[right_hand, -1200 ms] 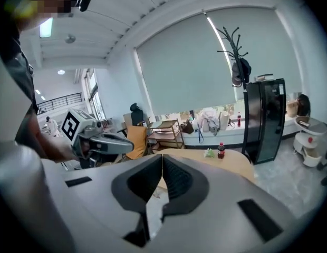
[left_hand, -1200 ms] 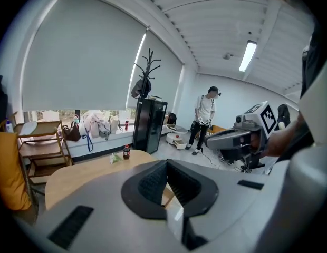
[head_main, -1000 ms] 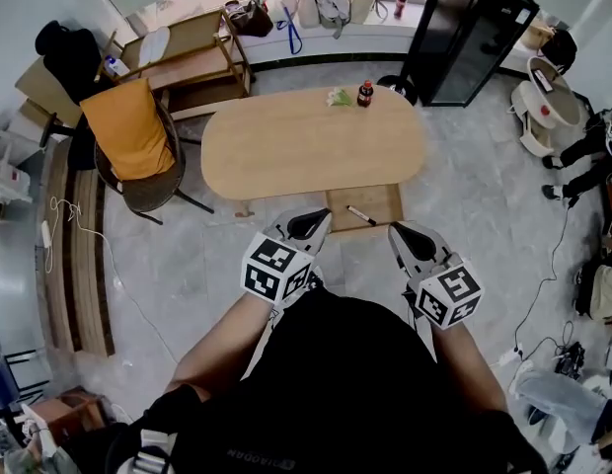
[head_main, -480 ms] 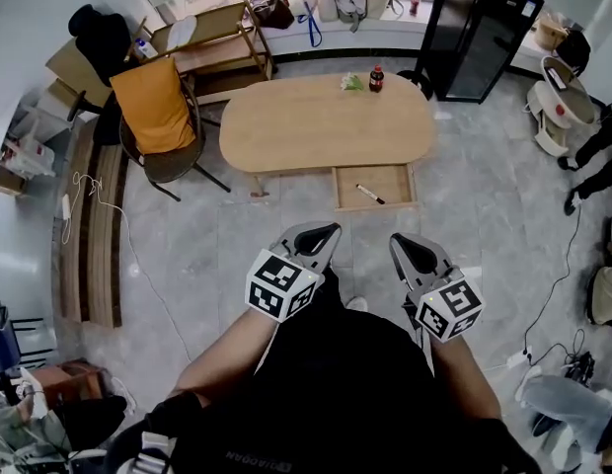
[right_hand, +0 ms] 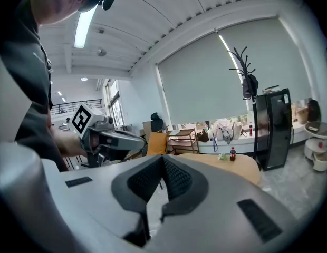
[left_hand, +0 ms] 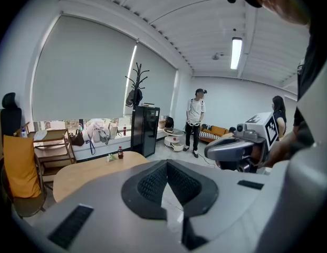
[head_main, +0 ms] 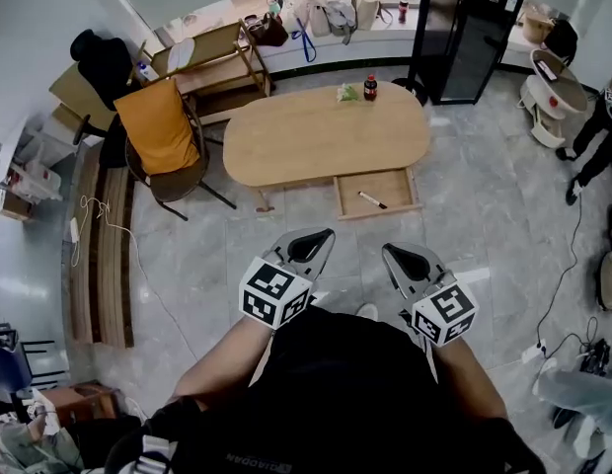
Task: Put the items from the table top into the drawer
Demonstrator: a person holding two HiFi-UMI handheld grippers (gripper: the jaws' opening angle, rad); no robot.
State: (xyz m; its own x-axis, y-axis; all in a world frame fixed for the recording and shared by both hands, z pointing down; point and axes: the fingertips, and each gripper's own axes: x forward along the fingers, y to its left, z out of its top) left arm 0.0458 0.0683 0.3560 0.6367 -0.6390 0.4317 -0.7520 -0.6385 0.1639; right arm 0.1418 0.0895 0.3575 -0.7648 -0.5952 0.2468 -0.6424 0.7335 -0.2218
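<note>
Close in front of my chest, my left gripper [head_main: 311, 245] and right gripper [head_main: 403, 260] are both pressed together and carry nothing, well apart from the table [head_main: 316, 141]. Beyond them the drawer [head_main: 397, 185] stands pulled out, with a pen [head_main: 372, 200] lying in it. At the table's far edge stand a small bottle [head_main: 369, 89] and, just beside it, a green thing [head_main: 346, 93] too small to identify. I judge the bottle stiff, smooth and somewhat heavy with its dark fill, so I'd clamp its body below the cap. The green thing looks light and soft, wanting only a gentle pinch.
</note>
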